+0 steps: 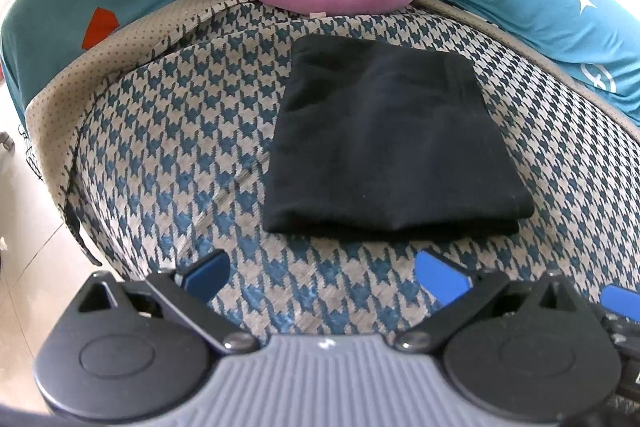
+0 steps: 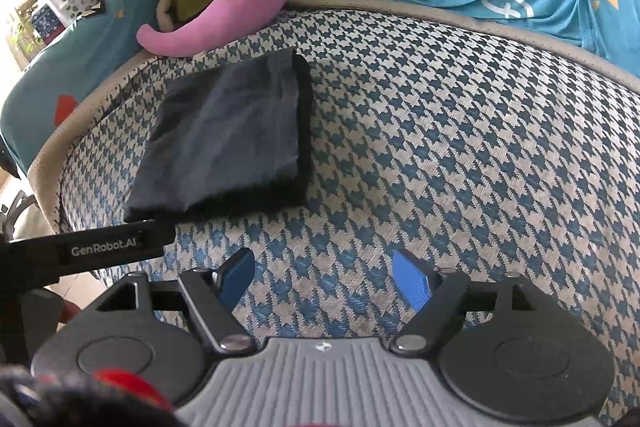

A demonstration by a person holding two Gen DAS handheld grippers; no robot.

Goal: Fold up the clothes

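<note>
Left wrist, houndstooth mat [image 1: 168,131], teal pillows [image 1: 552,11], tiled floor [image 1: 24,211].

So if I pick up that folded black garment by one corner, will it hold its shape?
Probably not. The folded black garment looks like soft, thin fabric in loose layers, so a corner lift would likely unfold it. It seems light, and might drag on the woven houndstooth mat rather than slide.
</note>
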